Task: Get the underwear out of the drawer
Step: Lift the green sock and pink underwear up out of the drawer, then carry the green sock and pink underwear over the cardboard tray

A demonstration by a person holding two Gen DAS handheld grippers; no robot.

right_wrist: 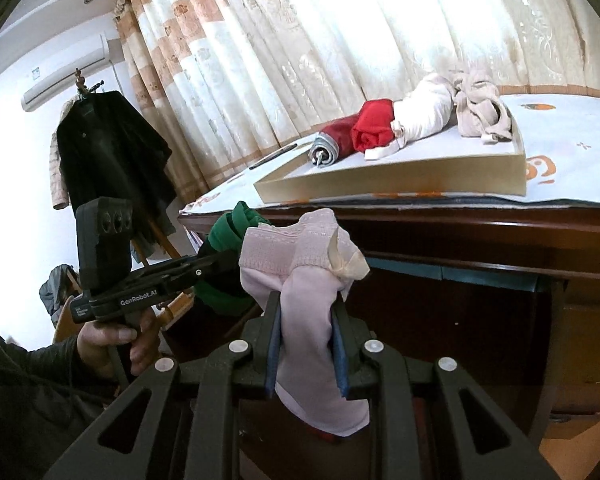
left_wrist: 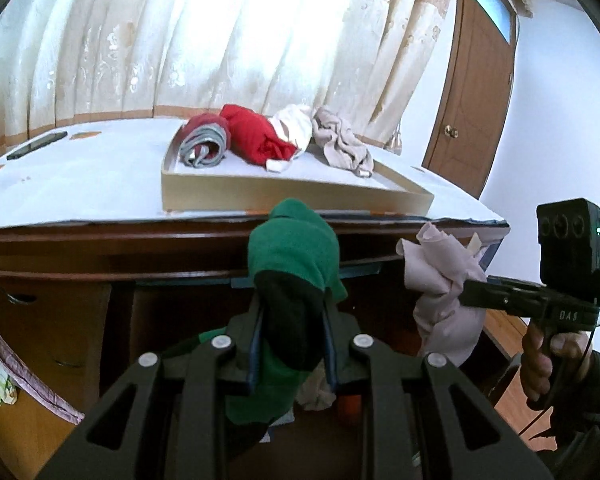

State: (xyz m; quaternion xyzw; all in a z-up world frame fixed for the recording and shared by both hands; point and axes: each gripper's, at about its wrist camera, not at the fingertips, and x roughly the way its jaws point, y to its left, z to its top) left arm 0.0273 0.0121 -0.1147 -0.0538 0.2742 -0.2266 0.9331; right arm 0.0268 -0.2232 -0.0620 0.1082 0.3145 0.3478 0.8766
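Left gripper (left_wrist: 290, 344) fingers clamp green underwear (left_wrist: 292, 248); right gripper (right_wrist: 306, 344) clamps pink underwear (right_wrist: 300, 280). We judge both lifted; tray (left_wrist: 292, 196), frame centre, awaits.

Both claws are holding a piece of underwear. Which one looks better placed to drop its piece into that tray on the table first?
Probably the left. Its claw holds the green underwear right below the tray. The right claw, clamped on the pink underwear, sits off to the tray's side.
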